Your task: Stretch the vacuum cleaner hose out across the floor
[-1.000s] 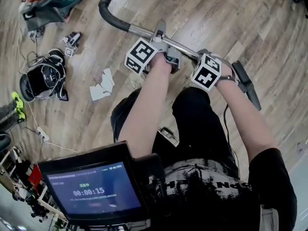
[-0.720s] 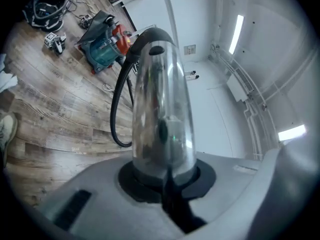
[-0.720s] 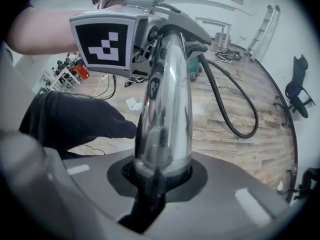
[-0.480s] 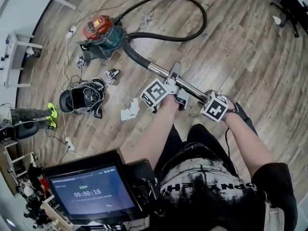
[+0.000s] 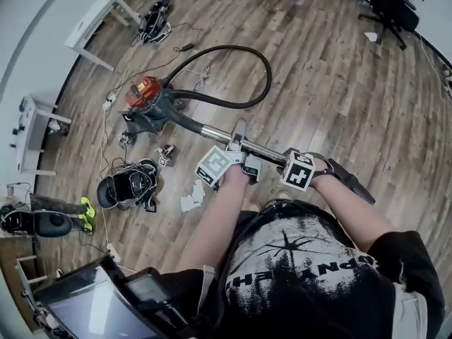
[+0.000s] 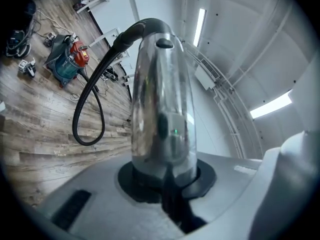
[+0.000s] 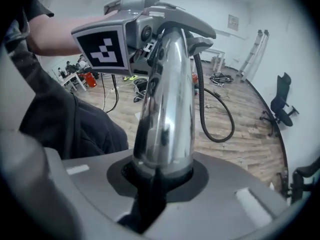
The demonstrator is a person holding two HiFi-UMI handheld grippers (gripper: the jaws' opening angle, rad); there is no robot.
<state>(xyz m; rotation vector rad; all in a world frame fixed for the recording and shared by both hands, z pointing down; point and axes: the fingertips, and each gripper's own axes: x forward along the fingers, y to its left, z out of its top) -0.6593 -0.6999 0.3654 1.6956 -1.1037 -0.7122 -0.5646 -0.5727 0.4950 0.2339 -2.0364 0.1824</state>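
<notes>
The left tool [image 5: 239, 159] is clenched on the chrome wand [image 5: 219, 134] of the vacuum cleaner, and in the left gripper view the tube [image 6: 162, 99] is seen seated in the rounded notch between the two jaws of that tool [image 6: 167, 184], gripped from both sides; the right tool [image 5: 284, 162] is likewise clenched on the same wand, nearer to its dark handle [image 5: 349, 180], and in the right gripper view the chrome tube [image 7: 165, 99] is seen passing up between the jaws of that tool [image 7: 157, 181], with the marker cube of the left tool beyond it; the wand is held off the wooden floor [image 5: 332, 97], slanting from far left to near right in front of the person; the vacuum cleaner hose [image 5: 268, 73] is found on the floor on the far side of the wand, where it is laid in a wide loop; one end is joined to the red and teal canister vacuum cleaner [image 5: 146, 97] at the left, and the other, thicker end is carried up to the far-left end of the wand; the same loop [image 6: 87, 114] and canister [image 6: 67, 59] are shown in the left gripper view; white paper scraps [image 5: 191, 196] and a black device with cables [image 5: 127, 187] are seen on the floor to the near left of the canister; an office chair [image 5: 392, 9] is seen at the far right.
</notes>
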